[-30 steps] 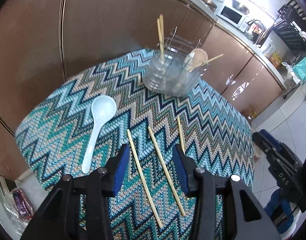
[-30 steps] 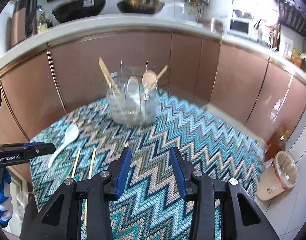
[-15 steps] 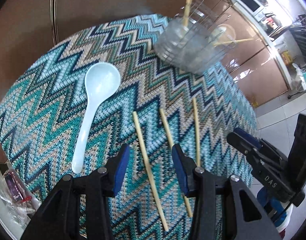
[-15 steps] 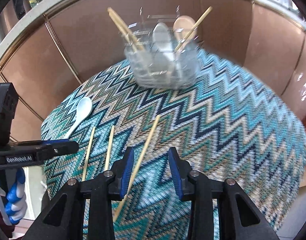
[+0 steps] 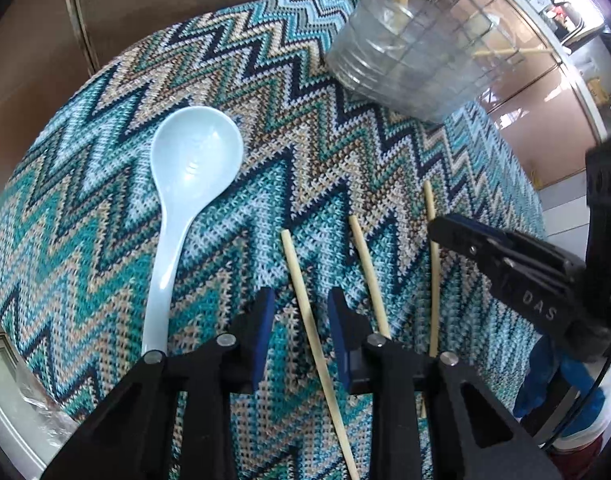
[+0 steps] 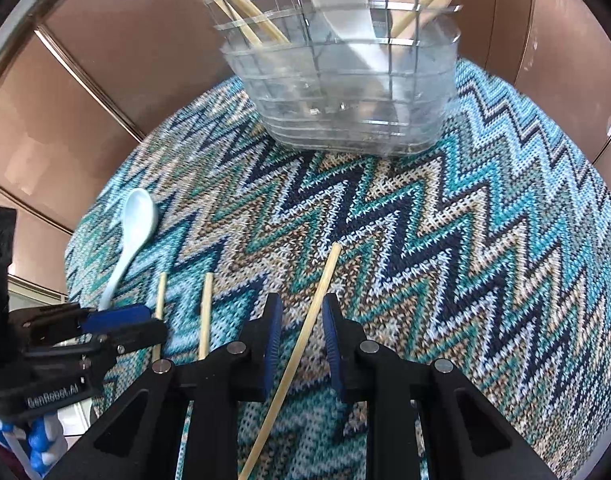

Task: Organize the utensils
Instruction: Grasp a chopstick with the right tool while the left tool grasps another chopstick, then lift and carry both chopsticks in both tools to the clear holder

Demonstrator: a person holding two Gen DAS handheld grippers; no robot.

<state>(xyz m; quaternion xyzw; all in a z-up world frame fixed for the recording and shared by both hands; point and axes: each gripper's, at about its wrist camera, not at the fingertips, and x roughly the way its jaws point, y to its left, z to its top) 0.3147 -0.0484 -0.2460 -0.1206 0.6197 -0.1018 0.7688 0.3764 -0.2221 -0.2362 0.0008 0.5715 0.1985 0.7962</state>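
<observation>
Straddling pale bamboo chopsticks, the left gripper [image 5: 301, 322] and right gripper [image 6: 301, 330] have just been closing, pads not yet touching, over the zigzag cloth [image 6: 445, 240].

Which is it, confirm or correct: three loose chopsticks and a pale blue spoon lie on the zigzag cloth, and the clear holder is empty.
Wrong on one point: the clear holder is not empty. The right wrist view shows chopsticks and spoons standing in it. The rest holds: three loose chopsticks and a pale blue spoon lie on the zigzag cloth.
</observation>
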